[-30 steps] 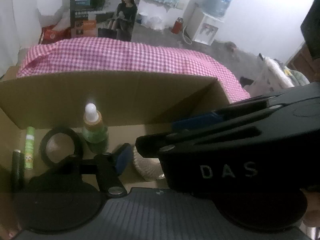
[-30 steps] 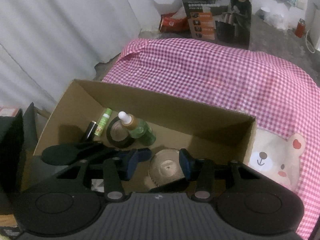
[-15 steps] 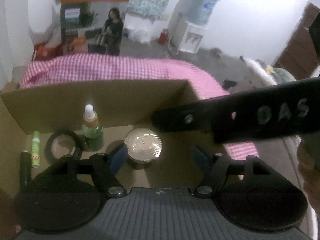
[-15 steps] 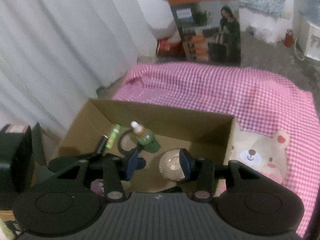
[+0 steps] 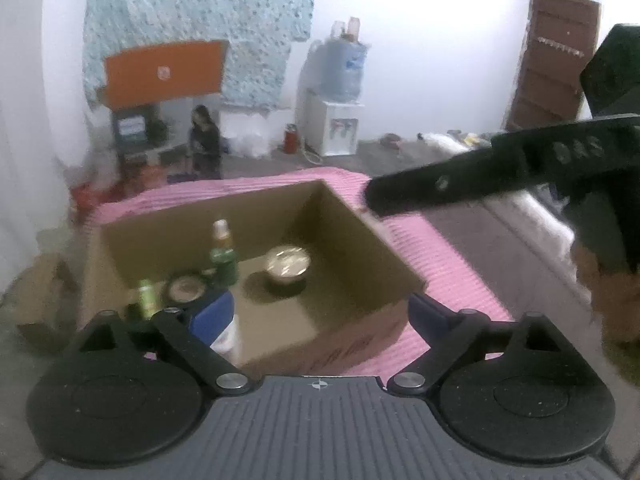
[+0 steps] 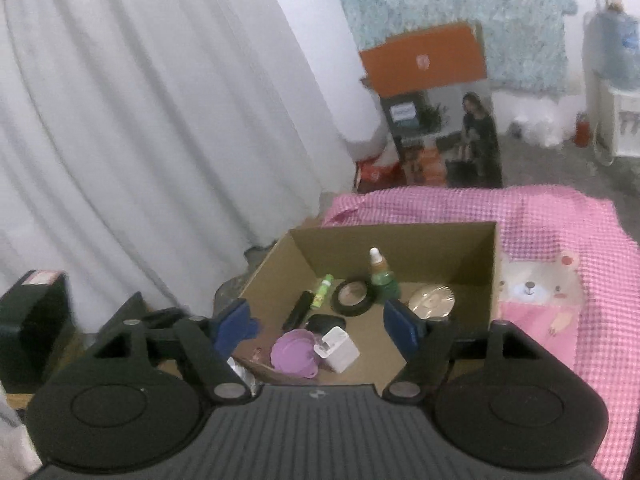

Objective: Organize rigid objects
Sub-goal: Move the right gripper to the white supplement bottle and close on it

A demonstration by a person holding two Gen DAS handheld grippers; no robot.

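Hovering above the box (image 6: 476,248) with nothing between their opening jaws, both grippers, the left gripper (image 5: 320,316) and the right gripper (image 6: 318,320), look down on the items inside it.

A bed (image 6: 560,216) under a pink checked cover (image 6: 600,320) carries an open cardboard box (image 6: 494,264) at its nine o'clock edge; a bear print (image 6: 536,286) lies at the box's three o'clock.

Bottle (image 6: 382,278) inside box (image 6: 394,240), on cloth (image 6: 560,216)
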